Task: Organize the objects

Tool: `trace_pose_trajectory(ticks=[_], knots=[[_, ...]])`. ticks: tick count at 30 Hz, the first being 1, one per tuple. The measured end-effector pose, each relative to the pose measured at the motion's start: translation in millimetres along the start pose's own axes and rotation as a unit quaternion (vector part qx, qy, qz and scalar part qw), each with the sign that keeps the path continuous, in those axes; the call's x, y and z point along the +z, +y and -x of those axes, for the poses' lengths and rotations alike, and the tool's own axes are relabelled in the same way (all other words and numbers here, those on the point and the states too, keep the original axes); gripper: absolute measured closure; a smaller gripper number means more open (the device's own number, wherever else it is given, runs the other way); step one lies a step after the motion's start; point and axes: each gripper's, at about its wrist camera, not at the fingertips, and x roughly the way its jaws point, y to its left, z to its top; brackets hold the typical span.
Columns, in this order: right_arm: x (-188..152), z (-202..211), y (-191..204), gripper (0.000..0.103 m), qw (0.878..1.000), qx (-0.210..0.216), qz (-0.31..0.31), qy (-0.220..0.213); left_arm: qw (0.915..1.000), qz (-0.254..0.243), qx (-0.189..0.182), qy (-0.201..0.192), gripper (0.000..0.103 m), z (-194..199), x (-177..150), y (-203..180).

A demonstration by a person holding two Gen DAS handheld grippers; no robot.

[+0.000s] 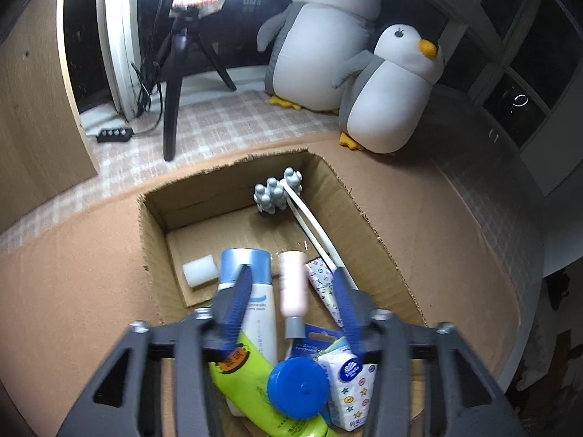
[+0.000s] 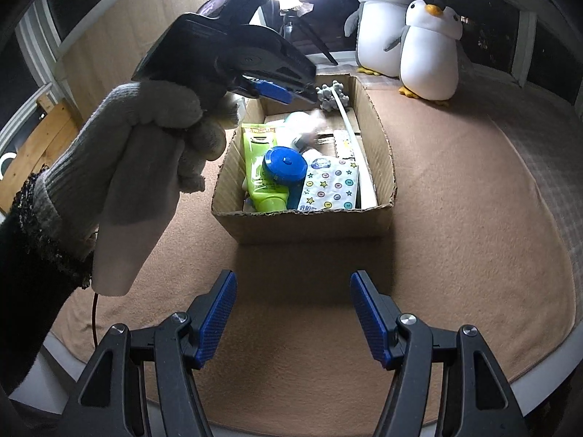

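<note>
Right wrist view: pale object (image 2: 308,129) mid-box smeared by motion blur, unidentifiable. Left wrist view: green tube (image 1: 262,397) and tissue pack (image 1: 351,397) cut off at bottom edge, behind gripper frame.

An open cardboard box (image 2: 309,218) sits on the tan mat, holding the gathered things. A lime-green tube (image 2: 258,167) lies along its left wall, cap toward the near edge. A round blue lid (image 2: 284,164) rests on it, touching a tissue pack (image 2: 331,185) with coloured dots and stars at the near right. A white-handled massager (image 1: 280,191) leans into the far right corner. A pink bottle (image 1: 293,284), possibly mid-fall, lies beside a blue-capped white tube (image 1: 251,280). A small white block (image 1: 199,269) lies by the left wall.
</note>
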Motion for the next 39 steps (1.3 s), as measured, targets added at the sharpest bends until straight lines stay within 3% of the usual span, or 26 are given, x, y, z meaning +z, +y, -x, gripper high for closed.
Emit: trace_pose_trajectory(ticks=[9, 17, 19, 27, 39], knots=[[2, -1, 17, 0.042, 1.000, 0.003, 0.007, -0.001, 0.9999, 0.009, 0.005, -0.013, 0.048, 27, -7, 19], [5, -6, 41, 0.042, 1.000, 0.003, 0.014, -0.001, 0.9988, 0.036, 0.018, -0.029, 0.032, 70, -35, 67], [7, -7, 48, 0.042, 1.000, 0.001, 0.017, -0.002, 0.9982, 0.041, 0.024, -0.036, 0.025, 84, -47, 81], [17, -12, 87, 0.041, 0.999, -0.004, 0.036, -0.014, 0.9946, 0.057, 0.072, -0.049, 0.013, 140, -110, 134], [28, -19, 149, 0.039, 0.997, 0.009, 0.070, -0.033, 0.9839, 0.110, 0.131, -0.052, 0.010, 210, -204, 194]])
